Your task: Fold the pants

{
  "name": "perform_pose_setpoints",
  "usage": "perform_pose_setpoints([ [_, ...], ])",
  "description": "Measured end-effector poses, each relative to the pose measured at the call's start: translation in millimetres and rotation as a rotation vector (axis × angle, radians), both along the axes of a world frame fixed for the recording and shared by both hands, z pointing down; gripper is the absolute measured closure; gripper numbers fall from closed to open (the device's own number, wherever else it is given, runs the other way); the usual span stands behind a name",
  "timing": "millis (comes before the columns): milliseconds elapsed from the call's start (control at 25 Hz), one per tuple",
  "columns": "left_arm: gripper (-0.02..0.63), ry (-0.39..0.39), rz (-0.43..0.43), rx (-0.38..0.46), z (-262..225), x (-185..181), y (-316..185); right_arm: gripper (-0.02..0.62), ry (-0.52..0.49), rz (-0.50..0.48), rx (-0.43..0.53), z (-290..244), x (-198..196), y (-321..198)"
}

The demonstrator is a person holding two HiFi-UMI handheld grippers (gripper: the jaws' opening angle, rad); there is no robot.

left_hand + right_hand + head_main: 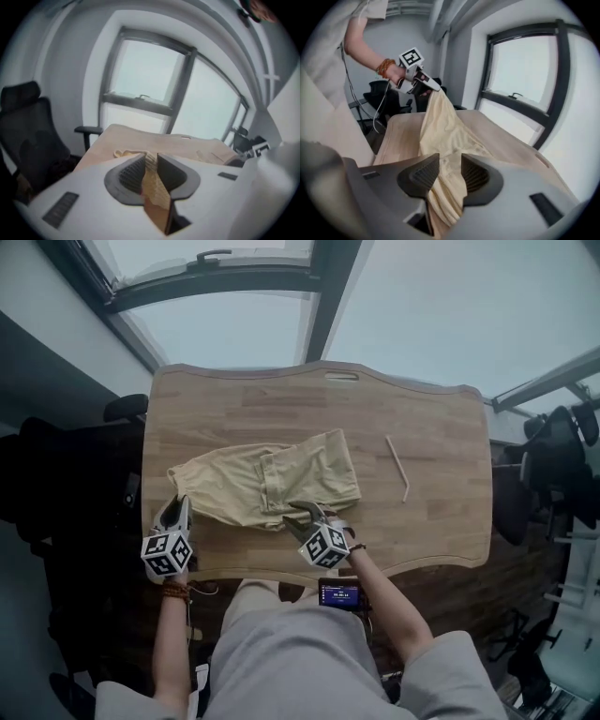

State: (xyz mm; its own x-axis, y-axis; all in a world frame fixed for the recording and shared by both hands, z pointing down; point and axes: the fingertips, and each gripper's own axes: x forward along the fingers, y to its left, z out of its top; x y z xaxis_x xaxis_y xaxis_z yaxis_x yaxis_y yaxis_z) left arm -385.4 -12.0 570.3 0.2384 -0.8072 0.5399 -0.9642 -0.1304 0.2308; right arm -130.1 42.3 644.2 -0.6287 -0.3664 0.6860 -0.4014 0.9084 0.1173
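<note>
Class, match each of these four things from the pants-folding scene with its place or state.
1. left gripper
2. right gripper
3. thin stick
4. phone

A. on the table's right side
B. jaws apart, pants cloth between
C. screen lit, by the person's lap
D. jaws pinched on cloth

Pairs: 1-D, 2-B, 3-A, 4-C

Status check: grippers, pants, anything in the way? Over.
Left gripper shut on pants edge. Right gripper open, cloth between its jaws. Pants on table, left corner raised. Thin stick lies apart from them.
</note>
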Motion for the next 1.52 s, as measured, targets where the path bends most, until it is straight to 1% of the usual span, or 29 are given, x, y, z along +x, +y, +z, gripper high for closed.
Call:
perform_pose_setpoints([
  [80,0.525,-0.064,0.153,0.068,-30,57,-9,0.472,-0.018,0.155,0.023,-19,59,-11],
  [200,0.526,-0.075,0.371,0.126,-57,165,-18,0.494,0.013,0.382,0.047,-28,159,-15],
  [280,0.528,-0.069,0.512,0.138,-61,246,-19,0.499,0.009,0.514,0.047,-31,218,-7],
  [360,0.529,-0.073,0.641,0.128,-53,326,-15,0.5,-0.005,0.623,0.028,-31,265,11],
  [400,0.531,-0.083,0.692,0.119,-44,362,-13,0.5,-0.007,0.663,0.016,-31,283,23],
  [480,0.531,-0.134,0.76,0.108,-17,423,-13,0.5,-0.004,0.707,0.002,-29,314,44],
  [560,0.531,-0.222,0.796,0.086,21,467,-18,0.503,0.015,0.706,-0.001,-26,339,60],
  [600,0.531,-0.252,0.82,0.049,43,484,-17,0.503,0.028,0.696,-0.001,-24,349,66],
  [640,0.529,-0.265,0.857,-0.008,65,497,-11,0.503,0.04,0.686,-0.004,-21,357,72],
  [680,0.513,-0.263,0.907,-0.08,86,508,-1,0.503,0.047,0.676,-0.011,-18,364,79],
  [720,0.478,-0.252,0.959,-0.151,101,515,12,0.503,0.048,0.667,-0.026,-15,370,84],
  [760,0.441,-0.237,1.002,-0.202,109,518,26,0.503,0.045,0.657,-0.045,-11,373,89],
  [800,0.398,-0.219,1.029,-0.221,109,518,37,0.502,0.038,0.642,-0.064,-9,374,90],
  [840,0.377,-0.203,1.039,-0.204,101,515,44,0.502,0.024,0.623,-0.081,-8,372,88],
  [880,0.377,-0.191,1.032,-0.163,88,508,49,0.502,0.006,0.6,-0.097,-7,367,81],
  [960,0.377,-0.18,0.975,-0.069,61,479,51,0.5,-0.032,0.54,-0.124,-8,349,57],
  [1040,0.379,-0.214,0.881,-0.02,49,432,49,0.491,-0.062,0.469,-0.133,-10,320,21],
  [1120,0.382,-0.293,0.803,-0.025,56,378,49,0.486,-0.084,0.392,-0.135,-10,284,-21],
  [1200,0.387,-0.357,0.766,-0.066,73,336,56,0.464,-0.09,0.324,-0.148,-4,246,-61],
  [1240,0.387,-0.374,0.757,-0.089,83,321,60,0.458,-0.081,0.298,-0.158,2,229,-79],
  [1320,0.391,-0.394,0.751,-0.122,102,303,67,0.443,-0.034,0.269,-0.178,19,204,-114],
  [1440,0.408,-0.389,0.758,-0.163,127,296,75,0.442,0.052,0.256,-0.219,52,183,-150],
  [1520,0.417,-0.377,0.769,-0.199,144,295,82,0.443,0.131,0.223,-0.271,75,178,-152],
])
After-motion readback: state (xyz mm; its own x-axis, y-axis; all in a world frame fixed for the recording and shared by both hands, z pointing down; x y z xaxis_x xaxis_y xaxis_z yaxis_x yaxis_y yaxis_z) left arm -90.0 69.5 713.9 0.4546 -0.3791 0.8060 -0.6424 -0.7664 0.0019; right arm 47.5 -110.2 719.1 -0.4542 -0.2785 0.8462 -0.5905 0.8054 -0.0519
